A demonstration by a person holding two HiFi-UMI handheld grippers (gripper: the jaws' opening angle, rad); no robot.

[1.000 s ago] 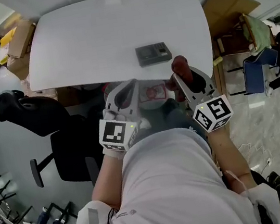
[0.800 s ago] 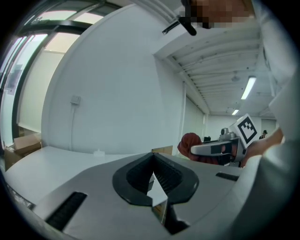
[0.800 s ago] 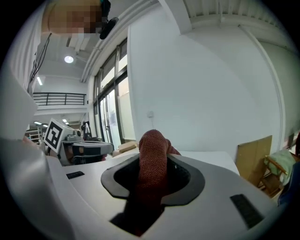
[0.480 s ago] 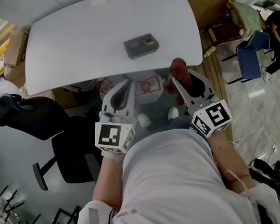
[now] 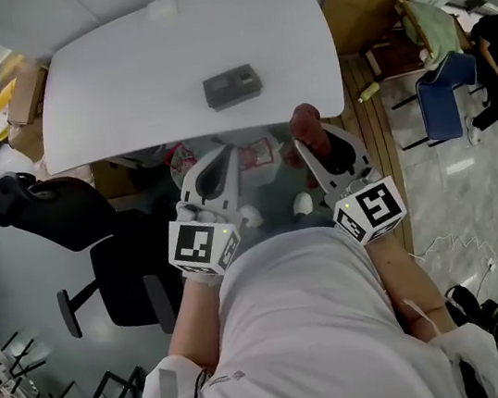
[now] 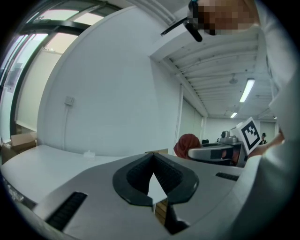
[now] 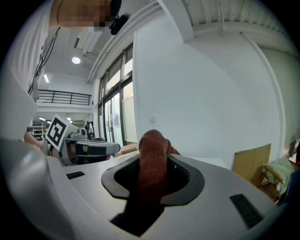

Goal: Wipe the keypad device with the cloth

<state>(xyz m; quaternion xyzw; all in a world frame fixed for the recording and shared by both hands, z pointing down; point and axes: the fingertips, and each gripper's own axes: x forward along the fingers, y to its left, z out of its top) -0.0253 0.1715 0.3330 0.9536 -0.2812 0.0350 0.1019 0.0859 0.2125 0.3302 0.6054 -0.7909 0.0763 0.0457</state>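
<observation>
Since a second ago the table (image 5: pixel 118 83) and the device (image 5: pixel 232 86) on it have slid toward the upper left of the head view. The device now sits just above frame centre instead of right of it. The right gripper (image 5: pixel 309 137) has shifted a little left with them. The left gripper (image 5: pixel 226 153) keeps about the same spot. Both stay low in the frame, short of the table's near edge and close to the person's body.

The left gripper (image 6: pixel 153 161) is clenched shut, with nothing between its jaws. The right gripper (image 7: pixel 152 140) grasps the cloth (image 7: pixel 152 154), a reddish-brown knit bundle that pokes out past the jaw tips. In the head view the cloth (image 5: pixel 305 119) hangs just at the table's near right edge.

The device is a flat, dark grey box lying slightly askew, alone in the middle of the white table and well apart from both grippers. Its keys are too small to make out.
</observation>
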